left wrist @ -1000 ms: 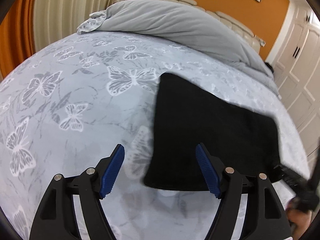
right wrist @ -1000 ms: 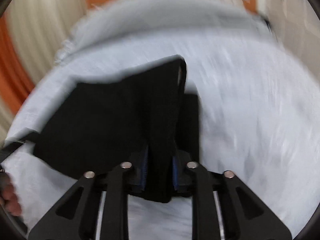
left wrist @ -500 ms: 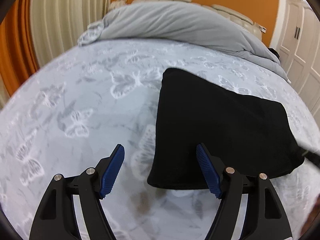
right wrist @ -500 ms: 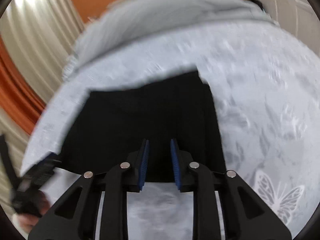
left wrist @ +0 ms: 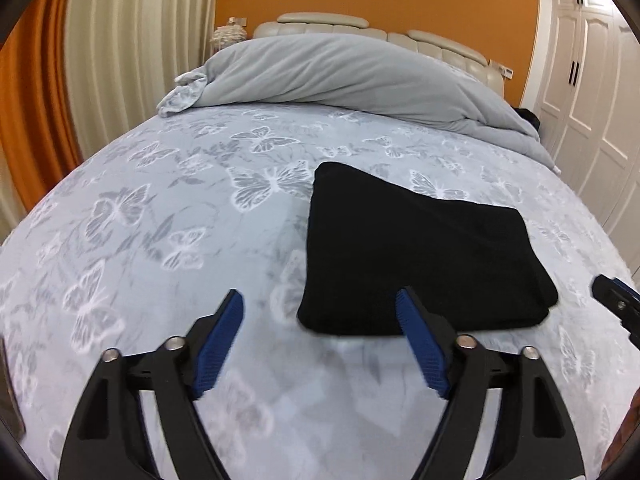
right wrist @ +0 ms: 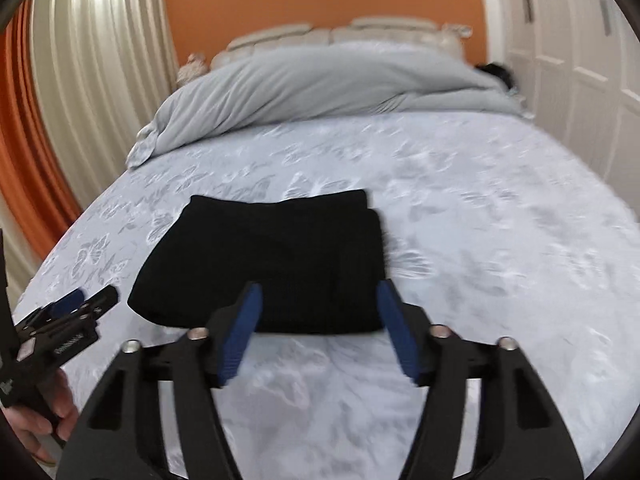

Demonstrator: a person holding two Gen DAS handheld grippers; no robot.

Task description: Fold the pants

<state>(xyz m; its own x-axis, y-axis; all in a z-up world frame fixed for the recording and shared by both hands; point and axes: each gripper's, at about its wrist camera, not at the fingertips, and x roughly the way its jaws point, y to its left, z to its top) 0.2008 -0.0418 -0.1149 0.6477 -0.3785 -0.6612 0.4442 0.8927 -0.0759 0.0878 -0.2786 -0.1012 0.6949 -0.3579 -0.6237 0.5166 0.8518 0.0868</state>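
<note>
**Folded pants lying released on the bed, both grippers standing clear**

While the black fabric pants (left wrist: 420, 256) are lying as a compact, roughly square bundle on the pale blue butterfly-print bedsheet (left wrist: 168, 240), the folding itself is looking finished, or very nearly so. The bundle is sitting near the middle of the bed, well apart from the heaped grey duvet (left wrist: 340, 76) by the padded cream headboard (left wrist: 320, 22).

The black left gripper with blue ribbed pads (left wrist: 320, 322) is hovering over bare sheet just beside the bundle's near left corner; its jaws are opening and nothing is lying between them. The black right gripper with blue ribbed pads (right wrist: 318, 316) is hovering above the bundle's near edge; its jaws are opening too, and the pads are pressing on no cloth, with the pants lying below and beyond them.

By my judgement the step in hand is the letting-go after the last fold. Layered edges are showing along the bundle's right side in the right wrist view, so the next move is probably calling for a check that those layers are lying square, perhaps a light pat or tug, or else simply for drawing both tools away.

Some small white lettering is showing on the left gripper's body in the right wrist view, but it is too blurred to read. No brand or label is showing on the pants.
</note>
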